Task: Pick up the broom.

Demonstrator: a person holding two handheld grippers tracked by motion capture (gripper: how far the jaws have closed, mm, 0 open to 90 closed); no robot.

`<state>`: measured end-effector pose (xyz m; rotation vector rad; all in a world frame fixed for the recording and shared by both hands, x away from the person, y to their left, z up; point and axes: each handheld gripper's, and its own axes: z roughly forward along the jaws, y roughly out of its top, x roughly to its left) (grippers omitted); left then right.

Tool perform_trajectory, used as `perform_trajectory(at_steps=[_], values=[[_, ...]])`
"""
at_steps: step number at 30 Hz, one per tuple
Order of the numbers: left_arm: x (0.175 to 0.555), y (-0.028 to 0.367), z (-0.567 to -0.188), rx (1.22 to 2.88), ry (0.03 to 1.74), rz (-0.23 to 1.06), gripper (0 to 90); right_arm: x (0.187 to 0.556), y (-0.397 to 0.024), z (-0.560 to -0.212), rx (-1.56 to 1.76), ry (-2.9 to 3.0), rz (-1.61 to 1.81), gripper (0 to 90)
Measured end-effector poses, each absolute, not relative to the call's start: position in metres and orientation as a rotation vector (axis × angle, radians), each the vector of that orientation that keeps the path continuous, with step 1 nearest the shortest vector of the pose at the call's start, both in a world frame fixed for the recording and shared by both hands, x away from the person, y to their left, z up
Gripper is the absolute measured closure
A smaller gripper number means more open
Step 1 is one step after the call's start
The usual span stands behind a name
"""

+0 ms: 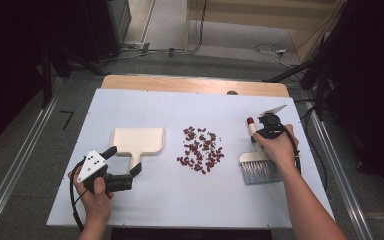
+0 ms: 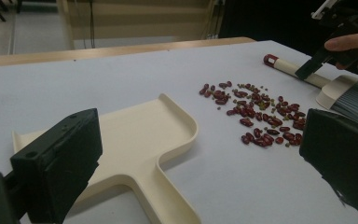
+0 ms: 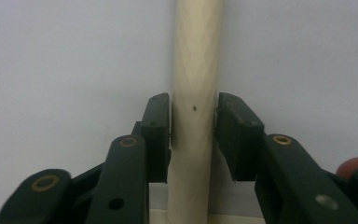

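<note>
A cream dustpan (image 1: 137, 141) lies flat at the table's left, its handle pointing toward me. Beside it sits a scatter of red beans (image 1: 201, 149) with a few green ones. My left gripper (image 1: 124, 161) hovers open at the dustpan handle (image 2: 168, 200), jaws wide apart with nothing between them (image 2: 196, 126). At the right a brush (image 1: 260, 167) lies on the table, with grey bristles and a red-tipped cream handle (image 3: 196, 46). My right gripper (image 3: 193, 100) is shut on that handle, one pad on each side (image 1: 258, 136).
The white table sheet (image 1: 180, 200) has free room in front of the beans and along its far side. A wooden table edge (image 1: 195, 84) runs along the back. Cables lie on the floor (image 1: 270, 49) beyond it.
</note>
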<state>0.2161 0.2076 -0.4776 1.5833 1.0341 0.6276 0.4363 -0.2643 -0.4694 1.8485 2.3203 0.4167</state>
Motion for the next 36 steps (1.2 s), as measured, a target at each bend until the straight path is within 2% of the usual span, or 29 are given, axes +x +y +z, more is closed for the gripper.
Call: perform_trajectory(at_steps=[6,14,23,27,30,33,36], values=[[0.216,0.204,-0.476,1.586,1.033,0.626,0.2,0.435,-0.259,-0.47,1.826,2.304,0.373,67.7],[0.215,0.197,-0.471,1.591,1.026,0.628,0.2,0.431,-0.27,-0.472,1.86,2.282,0.509,69.2],[0.214,0.191,-0.464,1.59,1.028,0.641,0.3,0.408,-0.291,-0.46,1.777,2.147,0.857,69.3],[0.211,0.187,-0.458,1.569,1.023,0.668,0.3,0.386,-0.3,-0.449,1.639,2.045,1.119,69.3],[0.211,0.183,-0.454,1.587,1.002,0.676,0.3,0.378,-0.301,-0.445,1.583,1.998,1.184,69.2],[0.213,0.178,-0.45,1.594,0.989,0.657,0.3,0.361,-0.304,-0.434,1.463,1.9,1.38,69.2],[0.216,0.172,-0.446,1.602,0.973,0.643,0.3,0.354,-0.303,-0.429,1.418,1.864,1.424,69.2]])
